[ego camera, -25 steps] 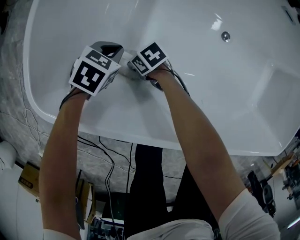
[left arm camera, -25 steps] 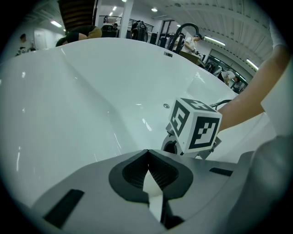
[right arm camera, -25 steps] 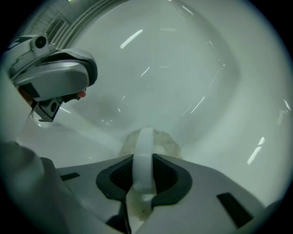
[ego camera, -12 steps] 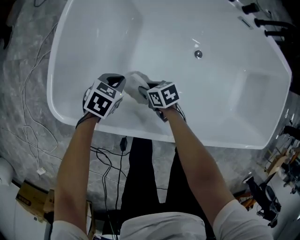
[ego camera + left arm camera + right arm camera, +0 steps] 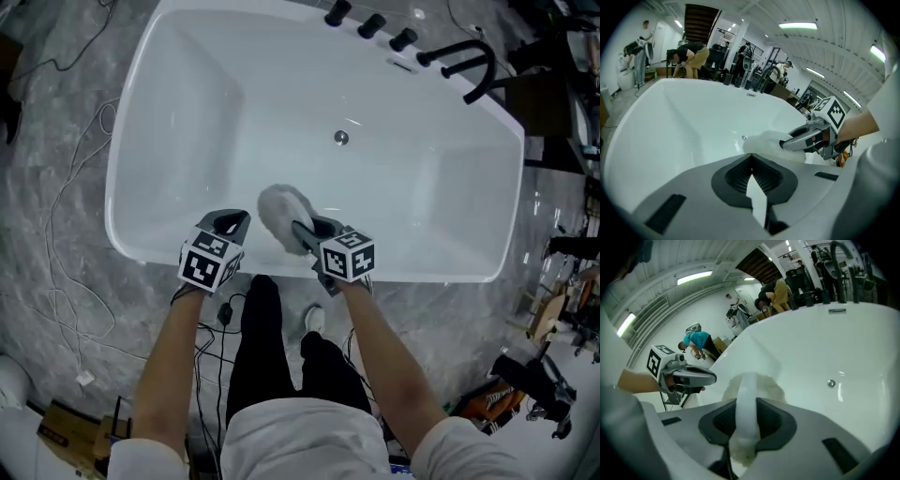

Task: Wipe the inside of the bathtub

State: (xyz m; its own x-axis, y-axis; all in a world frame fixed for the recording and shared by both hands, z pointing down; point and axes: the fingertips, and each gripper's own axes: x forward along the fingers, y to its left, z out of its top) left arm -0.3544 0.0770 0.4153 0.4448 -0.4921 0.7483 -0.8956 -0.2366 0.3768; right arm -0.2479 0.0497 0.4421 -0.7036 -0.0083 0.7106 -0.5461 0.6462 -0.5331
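The white bathtub [image 5: 450, 187] fills the head view, its drain [image 5: 341, 138] near the middle. My right gripper [image 5: 302, 230] is over the near rim, shut on a white fluffy wiping pad [image 5: 279, 210] that hangs over the tub's inside. In the right gripper view the pad [image 5: 764, 385] has a white band running between the jaws of the right gripper [image 5: 746, 401]. My left gripper [image 5: 232, 223] hovers just left of the pad, shut and holding nothing. The left gripper view shows its jaws closed together [image 5: 751, 157], with the pad [image 5: 768, 140] and right gripper [image 5: 797, 140] ahead.
Black tap handles [image 5: 370, 23] and a black spout [image 5: 464, 56] stand on the far rim. Cables [image 5: 66, 187] trail over the marble floor at the left. The person's dark trouser legs [image 5: 281, 356] stand against the tub's near side. People [image 5: 691, 56] work beyond the tub.
The head view has drawn back, so the whole tub shows. Both grippers have come from the left inner wall toward the near rim, the right one still holding the pad.
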